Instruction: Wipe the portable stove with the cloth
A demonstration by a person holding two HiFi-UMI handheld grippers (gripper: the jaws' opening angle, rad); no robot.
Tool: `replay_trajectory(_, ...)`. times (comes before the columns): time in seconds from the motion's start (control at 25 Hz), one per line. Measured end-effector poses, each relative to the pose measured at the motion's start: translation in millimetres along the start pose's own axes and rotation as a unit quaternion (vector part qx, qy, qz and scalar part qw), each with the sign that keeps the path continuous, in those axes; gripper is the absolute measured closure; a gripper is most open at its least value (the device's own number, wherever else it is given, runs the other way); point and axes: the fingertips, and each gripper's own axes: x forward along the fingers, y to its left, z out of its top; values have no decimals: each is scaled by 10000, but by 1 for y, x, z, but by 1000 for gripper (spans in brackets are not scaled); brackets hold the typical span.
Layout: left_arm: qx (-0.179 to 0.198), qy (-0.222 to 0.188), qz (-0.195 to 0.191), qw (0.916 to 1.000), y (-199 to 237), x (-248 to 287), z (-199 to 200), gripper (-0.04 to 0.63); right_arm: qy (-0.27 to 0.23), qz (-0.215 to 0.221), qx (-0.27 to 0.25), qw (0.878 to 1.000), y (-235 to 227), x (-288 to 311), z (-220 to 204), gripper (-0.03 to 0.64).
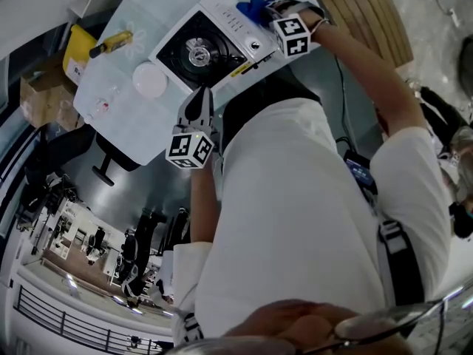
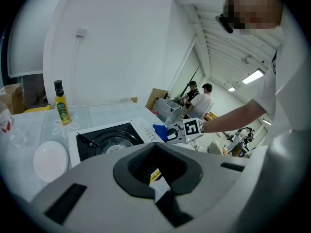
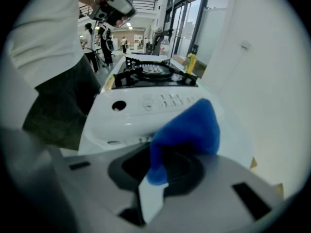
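clamping the blue cloth (image 1: 248, 7), right hand-held gripper (image 1: 261, 11) sits on the control strip of the stove (image 1: 194, 49) near the counter (image 1: 122, 87) edge; left hand-held gripper (image 1: 199, 103), jaws together, just beside it

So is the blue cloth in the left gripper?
No, the blue cloth is pinched in the right gripper, held at the portable stove's white control panel.

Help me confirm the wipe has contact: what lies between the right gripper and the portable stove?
The blue cloth, clamped in the right gripper, lies over the white control panel of the stove. The right gripper view shows it best.
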Motion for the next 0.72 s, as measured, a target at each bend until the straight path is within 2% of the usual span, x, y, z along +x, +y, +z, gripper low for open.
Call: replay_trajectory(0.72,98,94,-196,9997,-12,10,-5,563,40,283,320,9991,56,-11,-13,538)
